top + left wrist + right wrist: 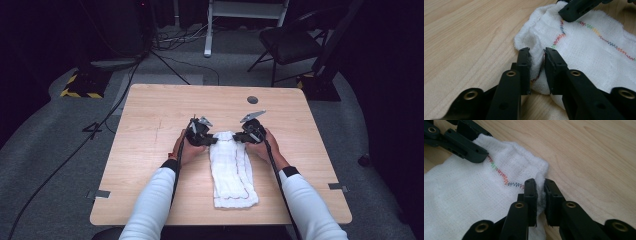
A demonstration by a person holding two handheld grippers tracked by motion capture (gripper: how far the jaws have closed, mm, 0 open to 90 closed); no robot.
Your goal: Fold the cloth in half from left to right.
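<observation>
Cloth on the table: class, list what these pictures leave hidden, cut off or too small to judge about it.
- Underside and number of folded layers of the white cloth: hidden by its own top layer, high view.
- Cloth edge inside the left gripper and right gripper: covered by the black jaws.
- Near end of the cloth: cut off by both gripper views' frames.
- Coloured stitching: too small in the high view to tell its colours.

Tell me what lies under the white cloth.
The white cloth lies on the wooden table; bare wood shows around it. Whatever is beneath its folded layers is covered.
</observation>
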